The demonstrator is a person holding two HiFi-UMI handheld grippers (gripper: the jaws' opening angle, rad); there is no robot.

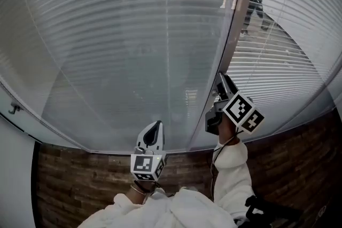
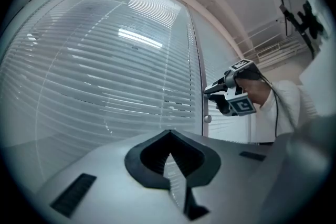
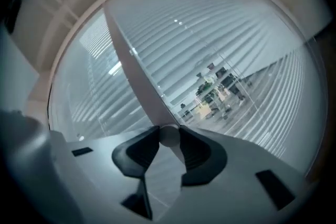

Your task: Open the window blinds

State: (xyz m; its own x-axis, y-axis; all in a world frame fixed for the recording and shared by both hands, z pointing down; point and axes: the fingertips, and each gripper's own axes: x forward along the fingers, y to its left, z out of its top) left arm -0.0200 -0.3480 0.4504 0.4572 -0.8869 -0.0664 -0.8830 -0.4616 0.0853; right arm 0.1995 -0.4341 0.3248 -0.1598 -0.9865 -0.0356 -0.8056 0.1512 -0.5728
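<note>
Right tool (image 3: 169, 139) half-open, gripping knob (image 3: 168, 134)

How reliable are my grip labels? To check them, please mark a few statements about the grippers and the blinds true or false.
1. The right gripper is shut on a round knob at the window frame. True.
2. The left gripper grips that knob too. False: its jaws are together with nothing between them.
3. The blinds are pulled all the way up. False: they hang down on both sides of the frame.
4. Both grippers point toward the blinds. True.
</note>
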